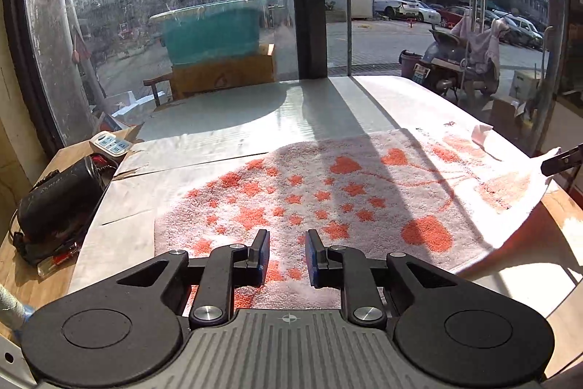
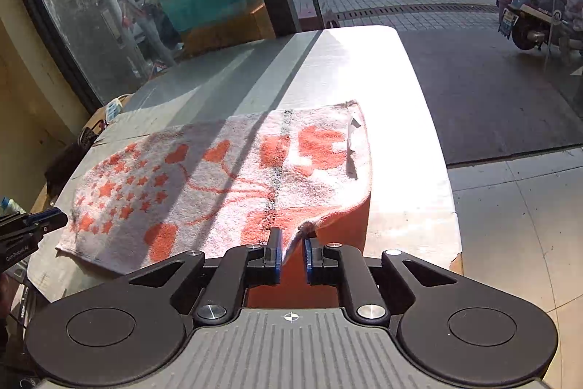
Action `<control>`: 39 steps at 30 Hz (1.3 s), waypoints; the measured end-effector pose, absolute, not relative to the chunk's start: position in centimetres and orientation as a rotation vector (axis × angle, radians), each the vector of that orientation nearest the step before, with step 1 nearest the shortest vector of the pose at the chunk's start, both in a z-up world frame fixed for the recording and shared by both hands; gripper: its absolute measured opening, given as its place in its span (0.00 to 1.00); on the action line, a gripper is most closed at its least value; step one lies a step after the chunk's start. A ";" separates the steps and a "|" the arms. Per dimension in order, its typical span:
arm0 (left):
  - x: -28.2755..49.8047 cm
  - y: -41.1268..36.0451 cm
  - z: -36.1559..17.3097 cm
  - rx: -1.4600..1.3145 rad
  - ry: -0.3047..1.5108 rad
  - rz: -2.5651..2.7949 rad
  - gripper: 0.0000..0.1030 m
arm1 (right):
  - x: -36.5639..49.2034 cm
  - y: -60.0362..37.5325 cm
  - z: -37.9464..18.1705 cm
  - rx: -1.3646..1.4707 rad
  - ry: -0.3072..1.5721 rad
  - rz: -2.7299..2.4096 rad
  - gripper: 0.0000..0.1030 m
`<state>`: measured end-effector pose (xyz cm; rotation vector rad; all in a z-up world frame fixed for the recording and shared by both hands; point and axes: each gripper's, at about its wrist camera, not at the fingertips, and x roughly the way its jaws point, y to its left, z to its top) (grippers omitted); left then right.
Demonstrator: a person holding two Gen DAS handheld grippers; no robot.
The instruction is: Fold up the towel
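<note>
A white towel with orange stars and hearts lies spread on the white table; it also shows in the right wrist view. My left gripper is open and hovers over the towel's near edge, nothing between its fingers. My right gripper has the towel's near right corner between its fingers, lifted off the table, with a small gap still showing at the right pad. That raised corner shows its orange underside. The right gripper's tip shows at the left wrist view's right edge. The left gripper's tip shows at the right wrist view's left edge.
A black bag and a power strip lie on a wooden surface left of the table. A glass wall stands behind the table. The table's right edge drops to the floor.
</note>
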<state>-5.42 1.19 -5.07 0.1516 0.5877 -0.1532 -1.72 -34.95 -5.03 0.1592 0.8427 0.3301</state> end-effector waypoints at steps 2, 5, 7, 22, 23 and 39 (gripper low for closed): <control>-4.9 1.5 -4.6 0.168 0.562 -0.092 0.47 | -1.3 -34.5 -4.4 0.178 0.810 0.352 0.24; -1.4 2.9 -4.5 0.161 0.571 0.028 0.59 | -0.6 -33.2 -4.2 0.169 0.787 0.383 0.27; 1.5 4.4 -4.8 0.110 0.608 0.079 0.60 | -0.3 -32.0 -4.4 0.143 0.794 0.398 0.28; 10.5 4.2 -9.4 0.049 0.852 -0.071 0.00 | 1.8 -27.5 -9.9 0.040 0.935 0.382 0.28; 9.8 3.6 -9.1 0.063 0.838 -0.093 0.00 | 1.8 -27.4 -10.0 0.046 0.926 0.387 0.28; 9.7 2.4 -7.2 0.247 0.664 -0.244 0.90 | 0.9 -27.7 -10.7 0.057 0.853 0.404 0.29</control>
